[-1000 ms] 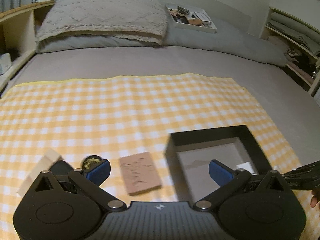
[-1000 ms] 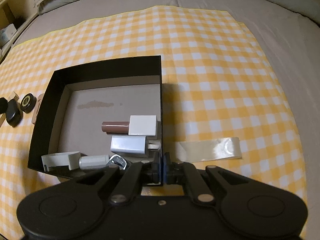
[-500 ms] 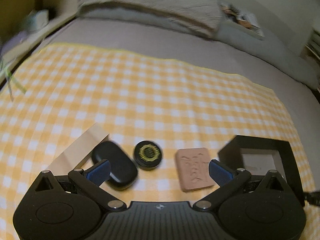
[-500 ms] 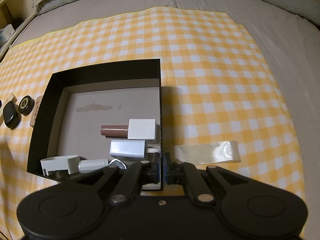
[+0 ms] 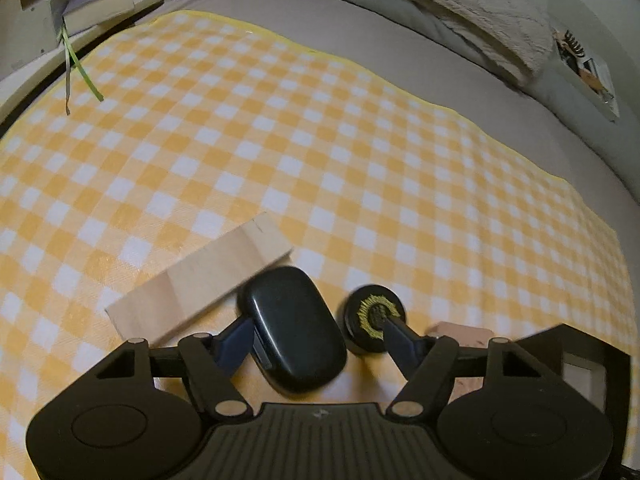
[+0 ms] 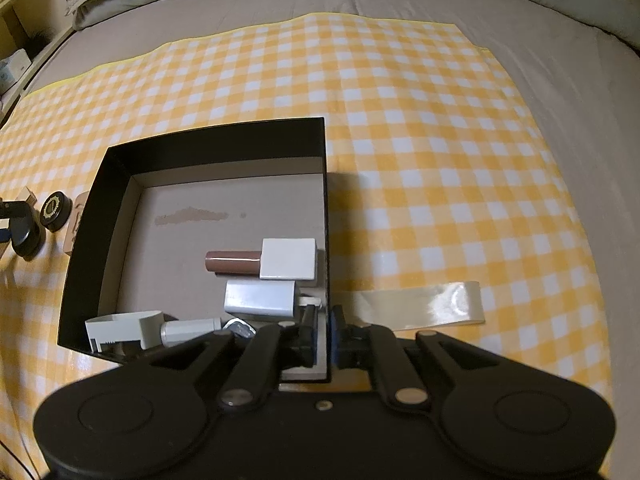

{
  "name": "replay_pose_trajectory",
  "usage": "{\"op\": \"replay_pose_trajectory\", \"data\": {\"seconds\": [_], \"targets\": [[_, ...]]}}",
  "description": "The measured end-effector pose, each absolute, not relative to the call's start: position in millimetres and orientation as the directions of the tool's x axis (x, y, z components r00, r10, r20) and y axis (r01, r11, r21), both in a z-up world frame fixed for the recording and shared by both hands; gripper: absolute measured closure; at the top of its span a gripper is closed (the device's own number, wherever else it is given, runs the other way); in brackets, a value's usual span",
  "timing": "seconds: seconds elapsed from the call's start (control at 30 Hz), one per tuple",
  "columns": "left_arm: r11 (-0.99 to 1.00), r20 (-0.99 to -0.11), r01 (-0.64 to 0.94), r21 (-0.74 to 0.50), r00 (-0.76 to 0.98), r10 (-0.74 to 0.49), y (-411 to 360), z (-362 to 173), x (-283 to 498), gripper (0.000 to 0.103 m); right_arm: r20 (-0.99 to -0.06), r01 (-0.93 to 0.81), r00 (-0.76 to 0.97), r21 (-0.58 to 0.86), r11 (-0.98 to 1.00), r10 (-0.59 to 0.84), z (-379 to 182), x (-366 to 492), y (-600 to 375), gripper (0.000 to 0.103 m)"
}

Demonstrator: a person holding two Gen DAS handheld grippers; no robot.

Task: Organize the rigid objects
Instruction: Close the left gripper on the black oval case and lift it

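The left gripper (image 5: pixel 316 340) has swung from the black box (image 6: pixel 200 140) to the black oval case (image 5: pixel 294 328), jaws closing around it but not yet gripping. The right gripper (image 6: pixel 322 332) stays clenched on the box's wall, steadying it for the next item.

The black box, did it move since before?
No. In the right view the black box sits on the same squares of the checked cloth, with the right gripper clamped on its wall.

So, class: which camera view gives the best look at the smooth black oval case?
The left wrist view: the black oval case fills the foreground between the left gripper's jaws. The right wrist view shows it only tiny at the edge.
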State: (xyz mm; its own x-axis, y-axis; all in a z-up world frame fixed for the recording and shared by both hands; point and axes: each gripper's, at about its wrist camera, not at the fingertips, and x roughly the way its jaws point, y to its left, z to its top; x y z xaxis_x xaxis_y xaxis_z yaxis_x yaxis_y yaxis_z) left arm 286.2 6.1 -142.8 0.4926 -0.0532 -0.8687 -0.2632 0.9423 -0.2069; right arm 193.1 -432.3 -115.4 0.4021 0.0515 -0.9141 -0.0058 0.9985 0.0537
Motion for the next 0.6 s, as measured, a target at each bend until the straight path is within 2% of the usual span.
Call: {"op": "replay_pose_trajectory", "data": {"seconds": [0.2,0.37,0.5,0.6], "targets": [[0.985,-0.882,-0.159,-0.06,0.47,0.023,2,-151,294,0.035,-0.917,-0.009,0.394,0.059,0.998,0.058,-120,193,-433,0.096],[0.992,-0.875,-0.104,-0.065,0.484,-0.007,11,-148,290,0.038,-0.92,-0.003,0.386,0.072,0.997,0.068,-126,195,-440,0.095],[0.993,-0.874,-0.095,-0.076,0.486,-0.021,24,-146,288,0.048,-0.921,-0.007,0.385,0.067,0.998,0.064,-127,197,-442,0.095],[0.994,-0.877,-0.079,-0.07,0.481,-0.024,16,-143,284,0.05,-0.921,-0.014,0.384,0.063,0.998,0.063,-126,199,-444,0.095]]}}
